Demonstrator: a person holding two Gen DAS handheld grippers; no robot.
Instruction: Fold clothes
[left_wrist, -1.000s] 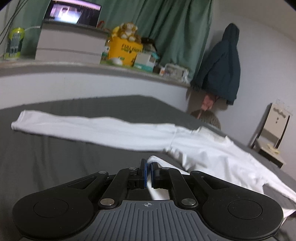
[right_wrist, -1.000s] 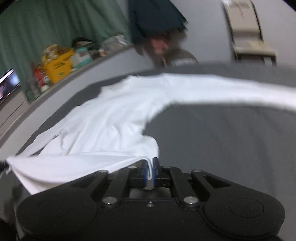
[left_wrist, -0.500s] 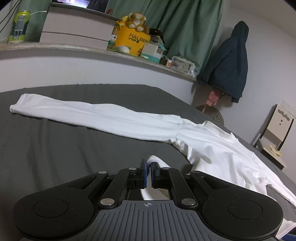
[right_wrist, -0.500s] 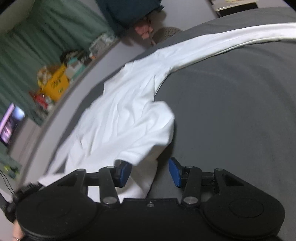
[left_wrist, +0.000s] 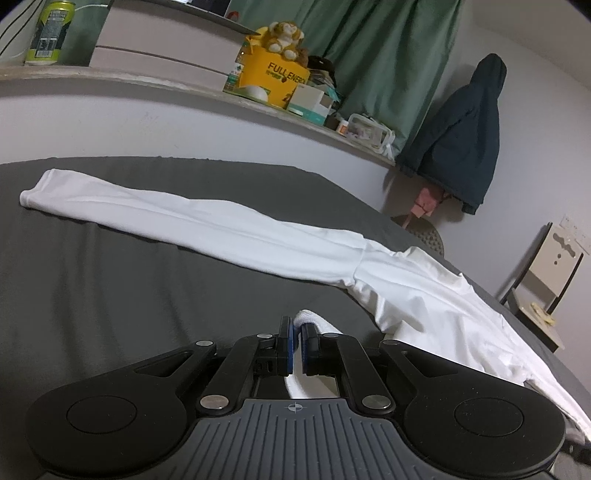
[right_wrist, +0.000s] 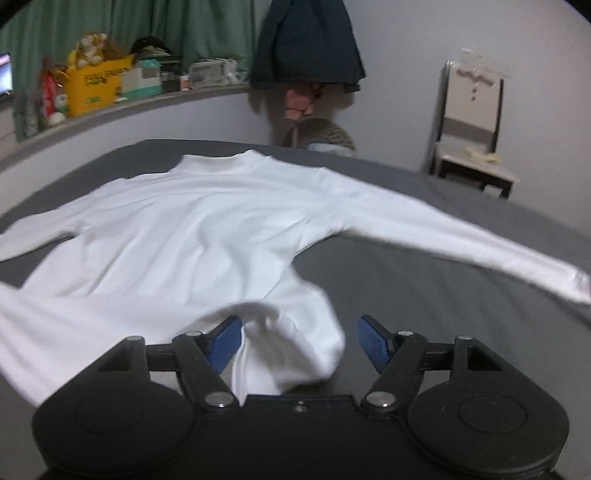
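- The white long-sleeved shirt (right_wrist: 192, 236) is lying spread on the dark grey bed (left_wrist: 110, 295), collar toward 12 o'clock in the right wrist view and one sleeve stretching out toward 3 o'clock. That open lay is giving both hem corners and both sleeves free reach for folding.
- In the left wrist view the other sleeve (left_wrist: 184, 218) is running from the shoulder at 3 o'clock out to its cuff at 10 o'clock, flat and straight.
- The left gripper (left_wrist: 295, 332) is pinching a corner of the shirt's hem between its pressed-together blue pads. I judge this grip is keeping that edge taut and under control so the cloth does not bunch.
- The right gripper (right_wrist: 299, 339) is hovering with its jaws spread wide, and the other hem corner (right_wrist: 288, 343) is sitting loosely rumpled between them. The frame is blurred here, so the cloth may be brushing the left pad; I cannot tell whether it is touching.
- The shirt is not folded as the task wants: body and both sleeves are lying open, with only the near hem lifted and wrinkled.
- Judging by this, the spread jaws would suit either closing on that corner or having let it go; the pictures are not settling which.
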